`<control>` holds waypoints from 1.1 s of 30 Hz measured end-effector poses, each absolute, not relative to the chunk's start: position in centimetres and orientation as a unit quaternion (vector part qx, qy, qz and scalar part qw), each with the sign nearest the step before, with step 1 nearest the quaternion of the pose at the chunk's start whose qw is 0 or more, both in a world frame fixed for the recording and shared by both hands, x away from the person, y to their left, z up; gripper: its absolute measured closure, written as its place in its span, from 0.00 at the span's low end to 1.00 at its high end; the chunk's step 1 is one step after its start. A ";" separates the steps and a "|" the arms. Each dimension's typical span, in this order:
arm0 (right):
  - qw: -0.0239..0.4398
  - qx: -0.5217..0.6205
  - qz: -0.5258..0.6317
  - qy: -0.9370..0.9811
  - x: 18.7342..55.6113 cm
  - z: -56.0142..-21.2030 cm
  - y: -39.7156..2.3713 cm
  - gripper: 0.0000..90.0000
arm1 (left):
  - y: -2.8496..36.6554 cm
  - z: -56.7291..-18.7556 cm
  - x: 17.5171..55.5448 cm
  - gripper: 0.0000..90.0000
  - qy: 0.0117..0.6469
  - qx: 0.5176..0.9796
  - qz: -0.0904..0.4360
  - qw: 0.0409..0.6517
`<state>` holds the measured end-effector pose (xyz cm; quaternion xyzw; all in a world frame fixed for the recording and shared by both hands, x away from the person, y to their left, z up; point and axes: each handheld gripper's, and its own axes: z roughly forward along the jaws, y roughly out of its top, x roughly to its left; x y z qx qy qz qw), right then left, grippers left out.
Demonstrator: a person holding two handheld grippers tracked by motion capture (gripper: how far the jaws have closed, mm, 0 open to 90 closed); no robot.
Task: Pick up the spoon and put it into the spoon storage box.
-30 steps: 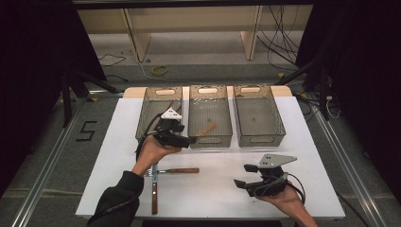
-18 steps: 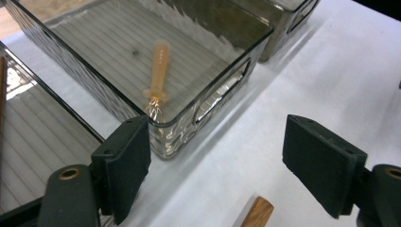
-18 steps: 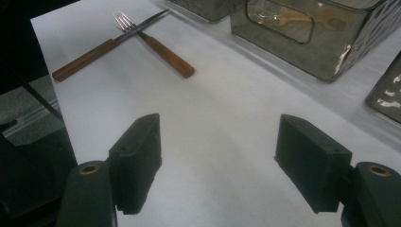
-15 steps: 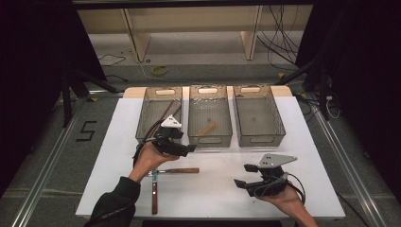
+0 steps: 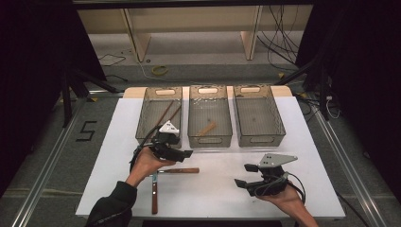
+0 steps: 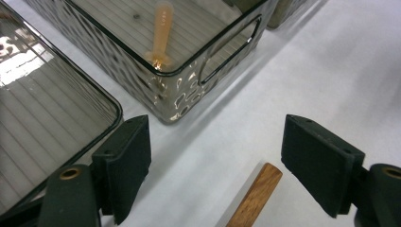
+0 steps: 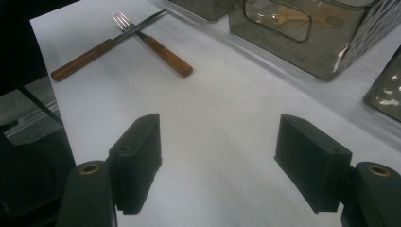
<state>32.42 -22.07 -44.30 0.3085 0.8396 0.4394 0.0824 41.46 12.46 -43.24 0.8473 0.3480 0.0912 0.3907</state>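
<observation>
High view: you are bringing the left tongs (image 5: pixel 185 153), jaws apart and empty, down toward the wooden-handled fork (image 5: pixel 176 170) lying on the bench (image 5: pixel 217 194) before the bins.
Left gripper view: the fork's handle (image 6: pixel 253 197) is lying between your open jaws, untouched; you are needing to lower and close.
Right gripper view: your right tongs (image 7: pixel 217 163) are waiting apart, empty, with the knife (image 7: pixel 101 47) crossing the fork.

I am bringing my left tongs (image 5: pixel 185 153) down and toward six o'clock, away from the left bin (image 5: pixel 158 116), closing in on the wooden-handled knife (image 5: pixel 178 170) on the counter (image 5: pixel 217 189).
</observation>
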 end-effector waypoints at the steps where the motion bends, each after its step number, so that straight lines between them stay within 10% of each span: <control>1: 0.082 0.309 0.439 0.840 32.4 -44.3 -22.1 0.36 | 12.5 -43.3 41.4 0.27 0.346 0.849 0.093 0.389; 33: 0.079 0.309 0.439 0.840 32.5 -44.3 -21.9 0.36 | 14.2 -44.3 38.7 0.27 0.361 0.860 0.097 0.347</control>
